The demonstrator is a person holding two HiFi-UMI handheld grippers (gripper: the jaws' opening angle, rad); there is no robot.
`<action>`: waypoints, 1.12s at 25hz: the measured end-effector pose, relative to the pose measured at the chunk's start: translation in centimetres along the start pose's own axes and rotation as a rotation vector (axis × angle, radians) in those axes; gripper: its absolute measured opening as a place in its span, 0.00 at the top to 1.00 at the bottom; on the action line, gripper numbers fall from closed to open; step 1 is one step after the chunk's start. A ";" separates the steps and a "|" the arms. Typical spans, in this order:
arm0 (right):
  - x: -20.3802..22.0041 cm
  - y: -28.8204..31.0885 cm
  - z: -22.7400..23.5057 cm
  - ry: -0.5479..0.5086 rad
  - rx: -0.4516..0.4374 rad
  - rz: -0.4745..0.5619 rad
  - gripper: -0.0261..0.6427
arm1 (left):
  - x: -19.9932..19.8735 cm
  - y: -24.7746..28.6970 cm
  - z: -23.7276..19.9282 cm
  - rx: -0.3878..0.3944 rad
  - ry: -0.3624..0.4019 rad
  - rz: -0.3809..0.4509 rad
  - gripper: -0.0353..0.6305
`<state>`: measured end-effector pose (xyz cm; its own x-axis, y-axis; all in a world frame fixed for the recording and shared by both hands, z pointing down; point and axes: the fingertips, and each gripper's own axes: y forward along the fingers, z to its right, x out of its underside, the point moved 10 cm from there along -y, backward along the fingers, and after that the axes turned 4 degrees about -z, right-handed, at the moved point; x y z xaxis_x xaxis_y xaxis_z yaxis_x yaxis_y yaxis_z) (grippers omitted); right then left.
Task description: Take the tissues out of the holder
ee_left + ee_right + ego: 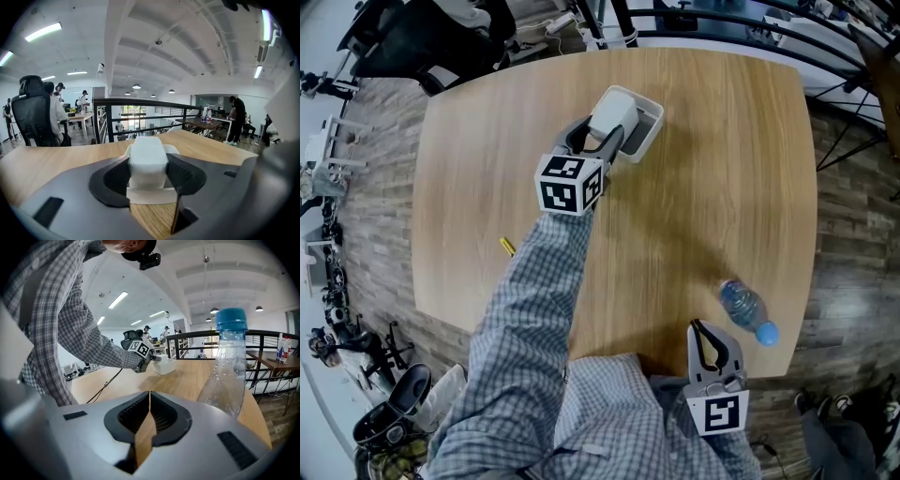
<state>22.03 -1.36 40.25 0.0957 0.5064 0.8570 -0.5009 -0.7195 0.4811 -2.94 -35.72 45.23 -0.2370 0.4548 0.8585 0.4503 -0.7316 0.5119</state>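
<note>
**A:** Closest to me is the right gripper (701, 330) at 6 o'clock, jaws squeezed together, with the bottle (741, 305) just beside it.

**B:** Yep. The left gripper (598, 141) has its pads (185, 174) clamped on the tissues (612, 114), which are still sitting in the holder (649, 131) at 12 o'clock. Only markings: black square markers on its cube (570, 184).
</note>
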 end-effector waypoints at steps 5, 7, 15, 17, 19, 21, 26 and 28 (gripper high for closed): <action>0.1 -0.1 -0.4 0.009 0.007 -0.002 0.93 | -0.5 -0.5 0.0 0.002 0.010 0.021 0.59; 0.1 -0.2 -0.6 0.004 0.005 -0.009 0.93 | -0.9 -0.8 0.0 0.004 0.004 0.034 0.59; -0.5 -0.2 -1.5 -0.017 -0.001 0.041 0.93 | -2.8 -2.8 0.1 0.014 -0.035 0.091 0.59; -0.5 -0.3 -1.8 -0.023 -0.004 0.042 0.93 | -3.4 -3.6 0.5 0.022 -0.031 0.110 0.59; -0.5 -0.4 -2.1 -0.030 -0.003 0.041 0.93 | -3.9 -4.4 0.8 0.029 -0.017 0.126 0.59; -0.5 -0.4 -2.2 -0.033 0.005 0.039 0.93 | -4.4 -5.4 0.8 0.035 -0.007 0.145 0.59; -1.5 -0.4 -2.5 -0.069 0.024 0.068 0.93 | -6.1 -8.2 0.5 0.049 -0.009 0.194 0.59; -1.7 -0.5 -2.5 -0.077 0.030 0.075 0.93 | -6.6 -9.4 0.6 0.049 -0.005 0.211 0.59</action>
<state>20.00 -0.65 38.06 0.1247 0.4134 0.9020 -0.4832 -0.7687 0.4191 -5.10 -31.48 34.76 -0.1290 0.2967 0.9462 0.5306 -0.7855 0.3186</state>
